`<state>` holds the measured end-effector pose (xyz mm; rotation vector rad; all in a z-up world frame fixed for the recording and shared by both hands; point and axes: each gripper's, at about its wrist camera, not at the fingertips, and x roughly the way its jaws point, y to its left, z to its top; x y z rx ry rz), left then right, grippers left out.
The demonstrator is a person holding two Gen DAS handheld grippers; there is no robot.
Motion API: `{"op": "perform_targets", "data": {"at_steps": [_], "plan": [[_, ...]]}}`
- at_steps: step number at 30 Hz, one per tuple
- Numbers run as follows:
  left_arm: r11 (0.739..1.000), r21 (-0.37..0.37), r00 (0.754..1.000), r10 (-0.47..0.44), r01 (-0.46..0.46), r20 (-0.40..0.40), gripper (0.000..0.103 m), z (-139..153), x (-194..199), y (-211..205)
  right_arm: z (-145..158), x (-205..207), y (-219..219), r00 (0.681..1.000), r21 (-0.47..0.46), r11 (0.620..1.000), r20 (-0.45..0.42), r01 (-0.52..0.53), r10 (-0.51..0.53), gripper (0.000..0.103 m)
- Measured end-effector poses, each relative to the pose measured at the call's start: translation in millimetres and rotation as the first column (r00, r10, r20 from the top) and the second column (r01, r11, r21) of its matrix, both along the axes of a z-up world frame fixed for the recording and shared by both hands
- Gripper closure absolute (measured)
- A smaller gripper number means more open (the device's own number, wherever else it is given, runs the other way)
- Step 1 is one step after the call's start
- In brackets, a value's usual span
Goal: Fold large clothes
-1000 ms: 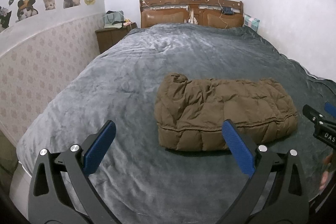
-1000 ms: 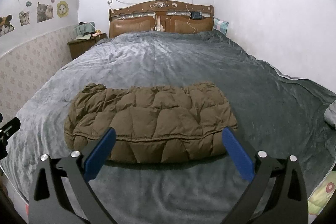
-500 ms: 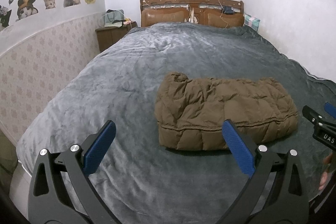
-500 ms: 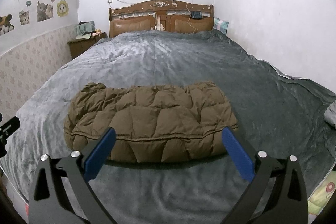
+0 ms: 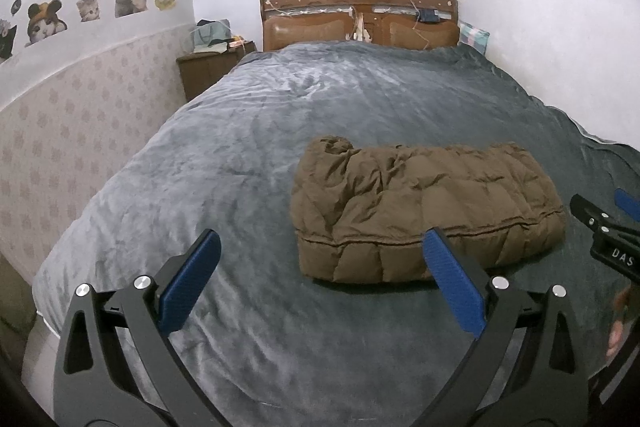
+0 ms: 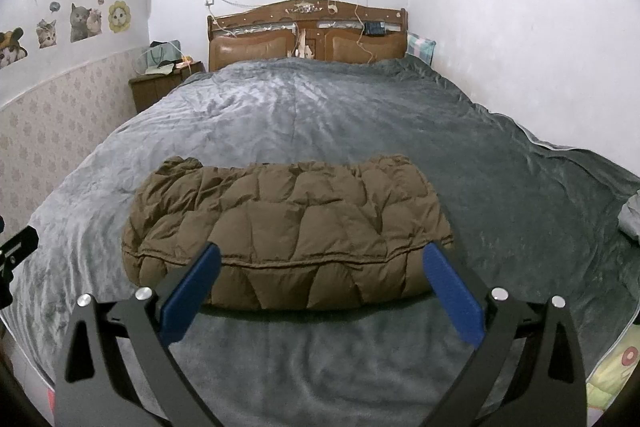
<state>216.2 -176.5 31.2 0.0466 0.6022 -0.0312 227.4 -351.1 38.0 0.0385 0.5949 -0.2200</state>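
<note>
A brown quilted down jacket [image 5: 420, 211] lies folded into a thick rectangle on the grey bed blanket [image 5: 260, 131]. It also shows in the right wrist view [image 6: 288, 227], straight ahead. My left gripper [image 5: 320, 259] is open and empty, held above the blanket near the jacket's front left corner. My right gripper [image 6: 320, 267] is open and empty, held just in front of the jacket's near edge. The right gripper's tip shows at the right edge of the left wrist view [image 5: 608, 227].
The blanket [image 6: 360, 115] covers the whole bed up to a wooden headboard [image 6: 308, 31]. A wooden nightstand [image 5: 208, 67] with bags stands at the far left. Walls close both sides. A small grey cloth [image 6: 630, 219] lies at the bed's right edge.
</note>
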Motion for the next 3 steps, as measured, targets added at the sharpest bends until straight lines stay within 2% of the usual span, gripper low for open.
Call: {"op": "perform_targets", "data": {"at_steps": [3], "plan": [[1.0, 0.002, 1.0, 0.001, -0.001, 0.004, 0.003, 0.3, -0.6, -0.7, -0.1, -0.1, -0.4, 1.0, -0.001, 1.0, -0.001, 0.0, 0.0, 0.002]]}}
